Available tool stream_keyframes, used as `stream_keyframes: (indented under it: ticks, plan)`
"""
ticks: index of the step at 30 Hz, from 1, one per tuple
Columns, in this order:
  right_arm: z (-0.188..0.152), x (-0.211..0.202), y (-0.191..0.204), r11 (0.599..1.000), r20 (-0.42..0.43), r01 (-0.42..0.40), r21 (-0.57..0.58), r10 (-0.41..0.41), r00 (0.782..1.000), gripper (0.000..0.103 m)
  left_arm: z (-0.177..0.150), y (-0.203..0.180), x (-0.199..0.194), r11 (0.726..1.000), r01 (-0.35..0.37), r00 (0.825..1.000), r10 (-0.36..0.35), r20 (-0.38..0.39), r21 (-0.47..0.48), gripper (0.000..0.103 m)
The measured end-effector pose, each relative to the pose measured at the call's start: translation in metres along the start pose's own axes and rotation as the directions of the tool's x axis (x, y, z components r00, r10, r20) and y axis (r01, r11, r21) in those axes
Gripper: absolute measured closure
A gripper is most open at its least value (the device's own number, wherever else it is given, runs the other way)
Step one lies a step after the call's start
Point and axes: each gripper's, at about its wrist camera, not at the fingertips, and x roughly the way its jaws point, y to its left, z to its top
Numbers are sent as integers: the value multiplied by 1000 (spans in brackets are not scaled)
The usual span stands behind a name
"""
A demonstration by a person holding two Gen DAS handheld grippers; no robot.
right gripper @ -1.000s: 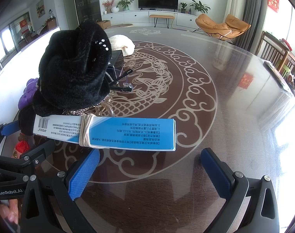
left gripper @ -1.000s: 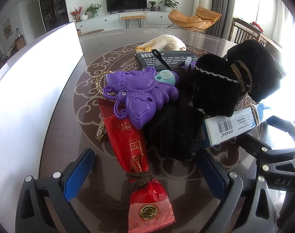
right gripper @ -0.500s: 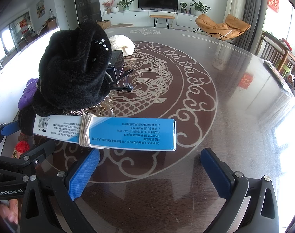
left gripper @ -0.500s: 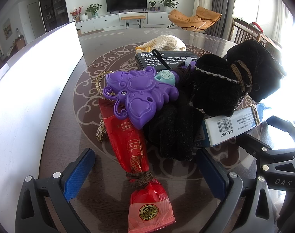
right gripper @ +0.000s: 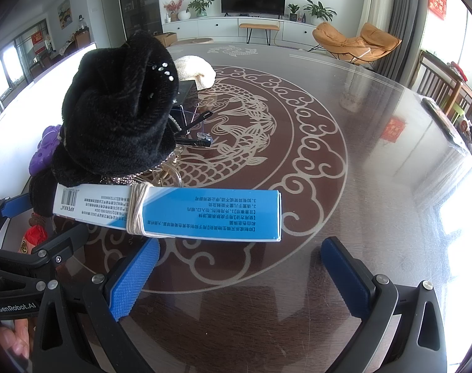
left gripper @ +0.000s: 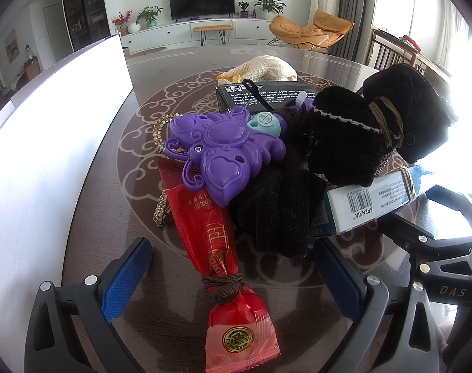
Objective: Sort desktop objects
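Claws first: you are holding the left claw (left gripper: 232, 283) spread wide and low over the worktop (left gripper: 117, 217), gripping nothing, with the red candy packet (left gripper: 223, 267) lying straight between its blue pads. Your right claw (right gripper: 239, 276) is likewise gaping and empty, hovering just short of the blue box (right gripper: 186, 214). Both look poised for a first pick, so sorting seems barely begun.

Moving outward, the packet's twisted neck is tied with a brown hair band (left gripper: 225, 284), and a gold round seal sits near its end. Its far end is tucking under the purple butterfly toy (left gripper: 223, 155), which is leaning on a dark velvet scrunchie (left gripper: 276, 214). A rhinestone chain (left gripper: 159, 208) is peeking out beside them.

That blue box, wrapped with a beige band, is reading "APENXIA" by its barcode and propping up a black fuzzy bundle (right gripper: 121, 115). Everything is heaped together, so you are likely peeling items off one by one.

Farther back, a black box (left gripper: 267, 93) is showing "ODOR REMOVING BAR", then a cream knitted piece (left gripper: 263, 66). "GenRobot.AI" marks the neighbouring claw in the right view.
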Motion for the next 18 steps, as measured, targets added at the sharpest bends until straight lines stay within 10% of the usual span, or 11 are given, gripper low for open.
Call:
stream_keyframes:
  ticks: [18]
  plan:
    - [0,0,0,1000,1,0,-1,0,1000,0,-1,-1,-2,1000,1,1000,-1,0,1,0]
